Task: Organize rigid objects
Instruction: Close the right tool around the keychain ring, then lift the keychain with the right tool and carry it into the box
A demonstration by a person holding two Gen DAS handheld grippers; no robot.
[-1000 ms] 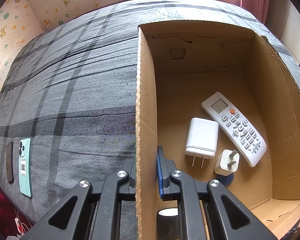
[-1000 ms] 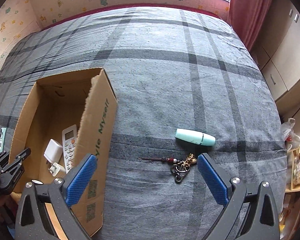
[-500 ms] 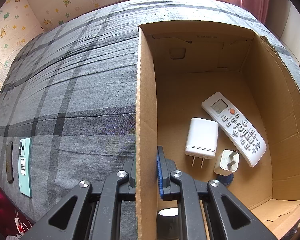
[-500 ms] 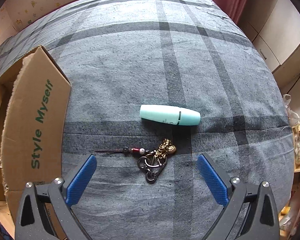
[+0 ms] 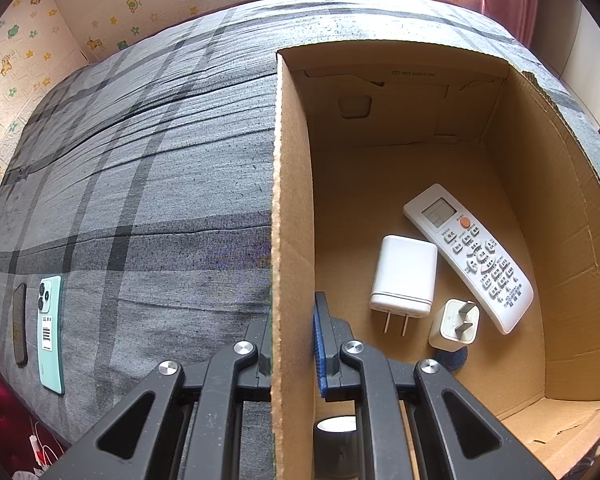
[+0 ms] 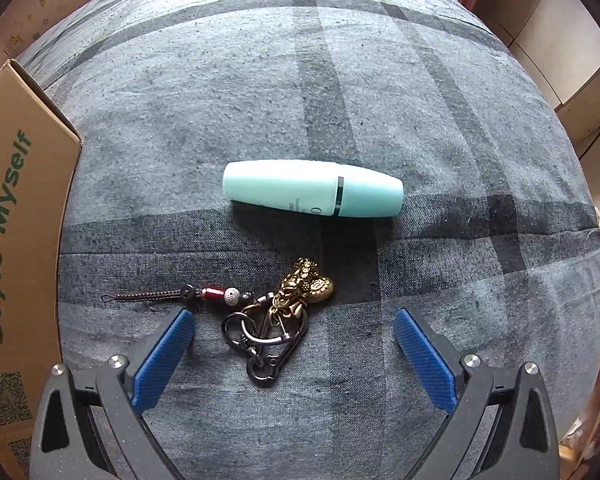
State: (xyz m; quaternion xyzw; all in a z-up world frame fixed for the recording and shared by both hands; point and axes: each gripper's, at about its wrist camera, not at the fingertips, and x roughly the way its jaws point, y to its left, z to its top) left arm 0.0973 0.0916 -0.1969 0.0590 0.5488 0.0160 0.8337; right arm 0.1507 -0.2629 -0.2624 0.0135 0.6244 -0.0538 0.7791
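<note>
Plaid bedspread (image 6: 380, 80) — keychain (image 6: 276, 320) between wide-apart right jaws, left jaws clamped on box wall (image 5: 292, 240).

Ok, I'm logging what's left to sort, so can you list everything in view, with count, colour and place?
cardboard box: 1, brown, on the bed, open top
remote control: 1, white, on the box floor
chargers: 2, white, on the box floor beside the remote; flat one, small one prongs up
dark round thing: 1, bluish, under the small charger; unclear what
phones: 2 at the bed's edge; mint one, dark one
mint tube: 1, lying on the bed outside the box
keychain: 1, brass charm, dark rings, beaded cord, nearer than the tube
bedspread: 1, grey plaid
left gripper: black with blue pads, shut on the box wall
right gripper: black with blue pads, open over the keychain
</note>
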